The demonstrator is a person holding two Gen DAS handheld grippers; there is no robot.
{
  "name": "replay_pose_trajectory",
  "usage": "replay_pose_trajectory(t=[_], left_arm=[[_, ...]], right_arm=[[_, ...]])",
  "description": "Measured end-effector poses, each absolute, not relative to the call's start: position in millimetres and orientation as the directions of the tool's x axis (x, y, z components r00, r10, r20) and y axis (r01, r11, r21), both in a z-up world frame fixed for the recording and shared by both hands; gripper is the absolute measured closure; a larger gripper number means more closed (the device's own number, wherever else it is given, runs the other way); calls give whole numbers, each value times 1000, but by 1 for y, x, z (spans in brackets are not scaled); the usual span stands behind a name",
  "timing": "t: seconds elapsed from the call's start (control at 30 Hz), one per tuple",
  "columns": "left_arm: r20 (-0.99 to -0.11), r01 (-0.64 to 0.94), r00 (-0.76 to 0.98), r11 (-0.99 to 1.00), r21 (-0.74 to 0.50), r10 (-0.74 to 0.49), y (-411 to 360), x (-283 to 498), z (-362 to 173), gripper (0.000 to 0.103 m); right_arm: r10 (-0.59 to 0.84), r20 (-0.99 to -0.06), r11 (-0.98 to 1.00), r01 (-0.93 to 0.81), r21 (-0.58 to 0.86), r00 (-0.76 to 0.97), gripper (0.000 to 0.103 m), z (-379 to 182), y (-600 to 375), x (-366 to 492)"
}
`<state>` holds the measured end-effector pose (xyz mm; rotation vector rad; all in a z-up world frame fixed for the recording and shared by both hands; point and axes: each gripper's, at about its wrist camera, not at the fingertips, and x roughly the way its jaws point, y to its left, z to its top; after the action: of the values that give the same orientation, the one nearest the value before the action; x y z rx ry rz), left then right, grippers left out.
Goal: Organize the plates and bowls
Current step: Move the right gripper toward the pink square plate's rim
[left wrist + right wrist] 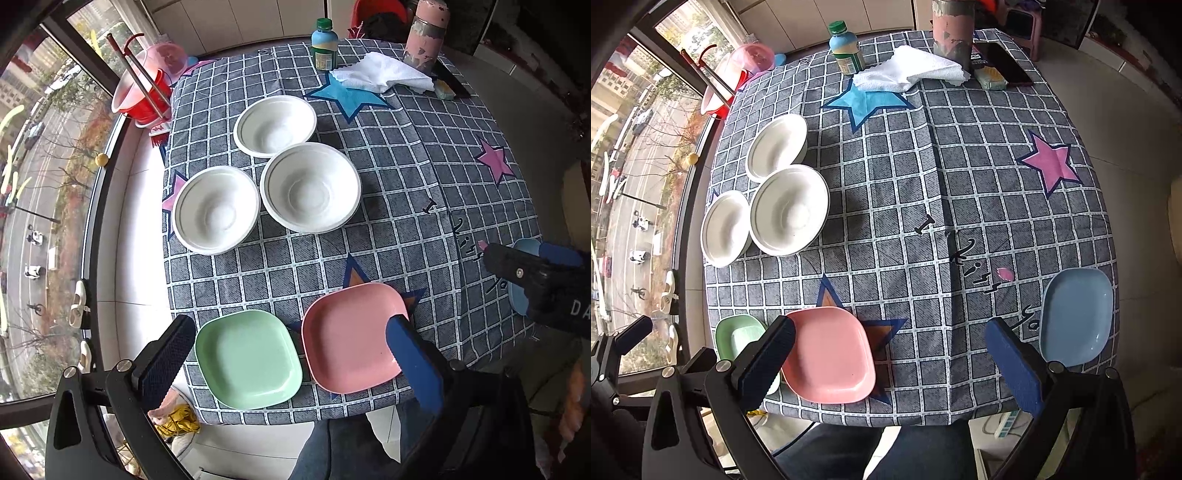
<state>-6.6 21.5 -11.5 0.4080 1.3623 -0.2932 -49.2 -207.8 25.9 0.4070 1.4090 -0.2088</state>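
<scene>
From the left wrist, the left gripper [291, 354] is wide open and holds nothing; the green plate [247, 358] lies between its fingers and the pink plate [351, 336] is just beside, both empty. Three white bowls [310, 186] stand upright and empty, close together. From the right wrist, the right gripper [890, 358] is also wide open and empty, over the tablecloth [960, 166]; the blue plate [1075, 314] looks empty, its long axis running away from the near edge.

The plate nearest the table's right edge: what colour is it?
Light blue plate, clearest in the right wrist view.
</scene>
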Motion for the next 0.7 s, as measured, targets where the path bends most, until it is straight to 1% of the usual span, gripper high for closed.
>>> replay_pose_trajectory(t=[0.37,0.7], left_arm=[[-988,417,126,899,133,88,34,-9,-29,0],[-992,403,77,907,118,95,45,-12,-59,0]], right_arm=[[117,-987,925,350,147,106,0,6,-195,-49],[122,-992,939,318,129,41,0,-21,-185,-50]])
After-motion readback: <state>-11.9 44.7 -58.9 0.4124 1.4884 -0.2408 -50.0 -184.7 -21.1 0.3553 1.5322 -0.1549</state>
